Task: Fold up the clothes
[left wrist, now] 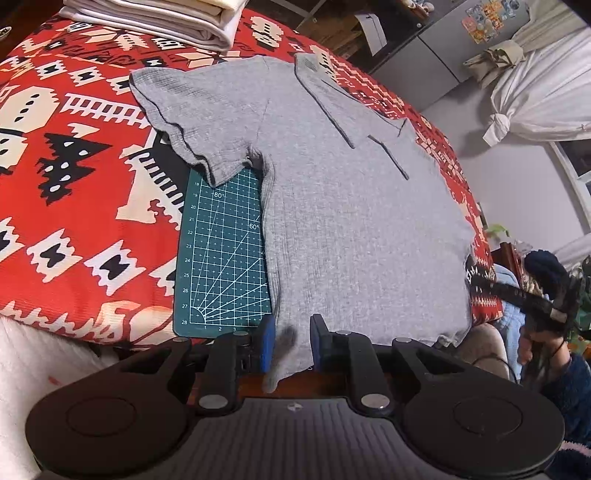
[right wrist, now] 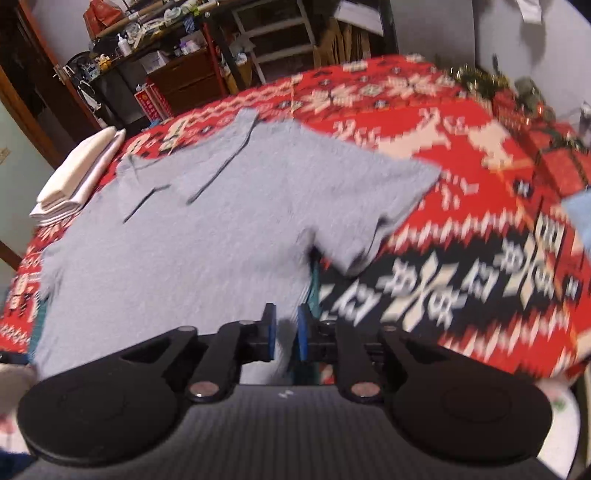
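Grey shirt spread flat, both grippers at its hem

The grey shirt (left wrist: 343,206) lies across the red patterned blanket (left wrist: 74,155) and green cutting mat (left wrist: 221,258), collar toward the far edge; the left gripper (left wrist: 291,343) pinches the near hem corner between its blue pads (left wrist: 267,343), the right gripper (right wrist: 284,332) sits narrow around the opposite corner, grip blurred, cannot tell; folded white cloths (left wrist: 166,18) are stacked at the far corner

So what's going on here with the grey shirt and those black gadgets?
A person is folding laundry with two hand-held grippers. A grey polo shirt lies spread flat over a green cutting mat on a red patterned blanket. The left gripper and right gripper each have the hem edge between their fingers. Folded white cloths sit stacked at the far end.
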`<state>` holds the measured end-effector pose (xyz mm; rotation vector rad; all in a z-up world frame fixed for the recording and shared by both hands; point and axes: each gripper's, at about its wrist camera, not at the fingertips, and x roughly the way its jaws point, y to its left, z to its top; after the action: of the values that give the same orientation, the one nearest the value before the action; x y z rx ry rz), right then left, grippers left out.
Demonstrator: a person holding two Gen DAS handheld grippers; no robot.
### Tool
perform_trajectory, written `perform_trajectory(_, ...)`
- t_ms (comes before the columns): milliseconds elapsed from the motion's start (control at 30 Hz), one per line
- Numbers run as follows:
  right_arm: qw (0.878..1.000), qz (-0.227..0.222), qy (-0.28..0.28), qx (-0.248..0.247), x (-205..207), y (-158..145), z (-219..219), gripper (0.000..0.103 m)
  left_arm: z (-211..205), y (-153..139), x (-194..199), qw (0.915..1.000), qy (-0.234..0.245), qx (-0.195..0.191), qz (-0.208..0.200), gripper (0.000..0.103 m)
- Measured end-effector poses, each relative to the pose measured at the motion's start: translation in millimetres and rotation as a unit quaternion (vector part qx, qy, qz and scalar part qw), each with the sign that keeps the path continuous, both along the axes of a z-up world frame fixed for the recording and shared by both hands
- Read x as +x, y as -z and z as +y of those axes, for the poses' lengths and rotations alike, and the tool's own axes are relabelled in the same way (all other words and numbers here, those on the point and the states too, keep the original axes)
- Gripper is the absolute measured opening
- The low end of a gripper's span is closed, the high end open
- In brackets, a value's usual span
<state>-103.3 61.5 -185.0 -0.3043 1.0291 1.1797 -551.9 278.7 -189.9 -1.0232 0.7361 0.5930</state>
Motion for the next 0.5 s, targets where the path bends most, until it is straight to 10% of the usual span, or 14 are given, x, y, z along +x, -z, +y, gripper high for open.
perform_trajectory(200,0.998,-0.047,-0.027,-0.035,-16,3,-8,0.001,-2,1,3,0.9999,0.013,0.001,0.005,0.019)
perform_trajectory(500,0.999,0.005,-0.035,-0.036,-21,-7,-46,0.025,-10,13,-2,0.9996,0.023,-0.014,0.011,0.025)
